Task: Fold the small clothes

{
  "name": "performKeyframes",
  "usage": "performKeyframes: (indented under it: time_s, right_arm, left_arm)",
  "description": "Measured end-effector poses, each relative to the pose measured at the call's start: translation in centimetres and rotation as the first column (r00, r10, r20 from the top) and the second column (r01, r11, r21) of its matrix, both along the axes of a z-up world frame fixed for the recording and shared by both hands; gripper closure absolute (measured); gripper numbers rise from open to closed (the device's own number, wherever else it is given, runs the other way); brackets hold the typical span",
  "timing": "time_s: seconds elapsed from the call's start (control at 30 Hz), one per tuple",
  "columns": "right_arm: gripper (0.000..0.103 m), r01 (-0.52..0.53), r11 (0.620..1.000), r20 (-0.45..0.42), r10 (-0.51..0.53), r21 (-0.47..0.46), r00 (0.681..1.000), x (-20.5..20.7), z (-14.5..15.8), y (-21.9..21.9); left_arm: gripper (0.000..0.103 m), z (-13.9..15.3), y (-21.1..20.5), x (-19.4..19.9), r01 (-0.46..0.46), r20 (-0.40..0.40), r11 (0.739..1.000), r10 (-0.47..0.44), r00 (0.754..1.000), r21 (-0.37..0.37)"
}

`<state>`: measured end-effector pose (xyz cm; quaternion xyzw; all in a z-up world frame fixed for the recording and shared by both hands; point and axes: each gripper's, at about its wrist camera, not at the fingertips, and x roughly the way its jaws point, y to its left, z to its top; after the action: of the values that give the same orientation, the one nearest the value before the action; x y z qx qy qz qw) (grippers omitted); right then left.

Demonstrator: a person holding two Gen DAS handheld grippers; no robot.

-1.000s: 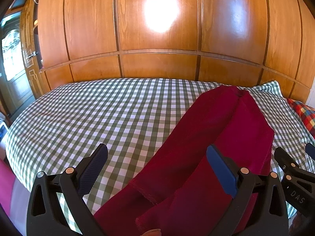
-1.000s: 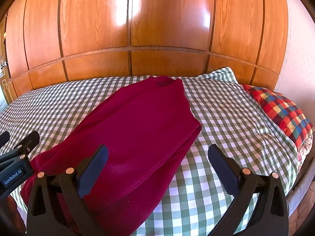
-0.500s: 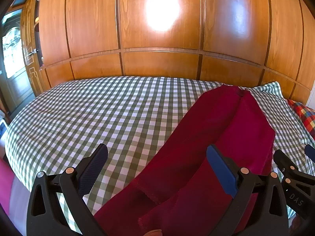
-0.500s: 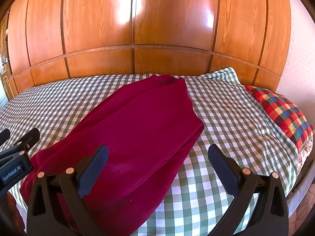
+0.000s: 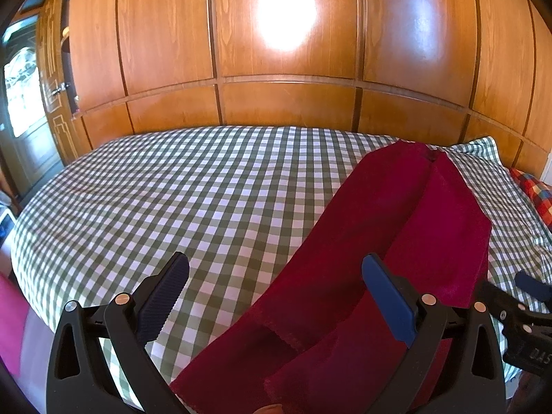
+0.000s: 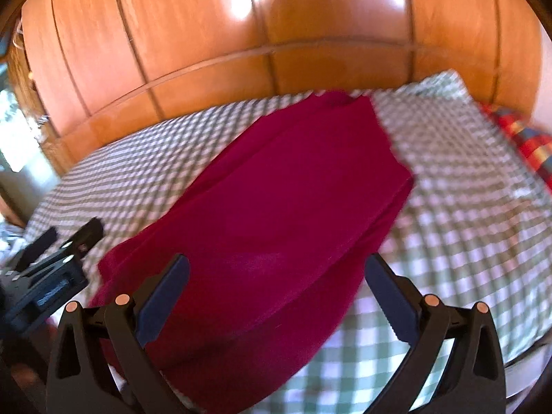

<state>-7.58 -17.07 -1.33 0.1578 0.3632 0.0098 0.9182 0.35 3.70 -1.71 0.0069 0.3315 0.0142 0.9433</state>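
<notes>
Wrist views low over bed, facing headboard, sharing garment

Ahead and left of the left gripper, whose jaws stand wide apart, the green-checked bedspread lies flat and bare up to the wooden panelled wall, which closes off the far side. The folded crimson garment covers the bed under and beyond its right jaw. Right of the right gripper, also spread wide, checked cloth runs free to a plaid pillow.
</notes>
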Motion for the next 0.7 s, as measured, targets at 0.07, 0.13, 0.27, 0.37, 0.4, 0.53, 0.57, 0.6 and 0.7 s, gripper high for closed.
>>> performKeyframes:
  time_s: [0.07,0.13,0.27,0.37,0.4,0.53,0.57,0.6,0.7]
  right_arm:
    - [0.002,-0.034,0.998,-0.020,0.035,0.052,0.999,0.2,-0.4,0.0]
    - [0.002,-0.064,0.992,-0.034,0.068,0.109,0.997,0.3,-0.7,-0.2]
    - [0.006,-0.113,0.965,-0.055,0.129,0.236,0.990,0.2,-1.7,-0.6]
    - [0.029,-0.117,0.941,-0.093,0.153,0.316,0.984,0.1,-2.6,-1.1]
    - [0.035,-0.112,0.934,-0.108,0.157,0.339,0.982,0.2,-3.0,-1.3]
    - [0.039,-0.119,0.907,-0.134,0.187,0.404,0.973,0.7,-3.8,-1.5]
    - [0.039,-0.122,0.905,-0.133,0.191,0.407,0.973,1.0,-3.8,-1.4]
    - [0.040,-0.125,0.905,-0.132,0.193,0.407,0.972,1.4,-3.7,-1.2]
    - [0.041,-0.116,0.904,-0.165,0.199,0.412,0.966,2.9,-4.5,-0.7]
  left_arm:
    - [0.004,-0.2,0.4,0.0,-0.002,-0.007,1.000,0.002,1.000,-0.007]
    - [0.004,-0.6,1.1,0.2,-0.006,-0.024,1.000,0.005,1.000,-0.019]
    - [0.004,-1.5,2.7,0.5,-0.017,-0.073,0.999,0.014,0.997,-0.032]
    - [0.004,-2.4,5.1,0.5,-0.064,-0.113,0.996,0.057,0.992,-0.055]
    - [0.004,-2.8,6.4,0.4,-0.092,-0.124,0.994,0.083,0.989,-0.065]
    - [0.004,-3.6,9.9,0.0,-0.149,-0.154,0.983,0.132,0.979,-0.106]
    - [0.004,-3.7,10.6,-0.2,-0.158,-0.155,0.981,0.139,0.978,-0.115]
    - [0.004,-3.6,11.2,-0.4,-0.167,-0.155,0.979,0.148,0.977,-0.119]
    - [0.004,-3.5,12.0,-0.8,-0.187,-0.157,0.973,0.165,0.974,-0.138]
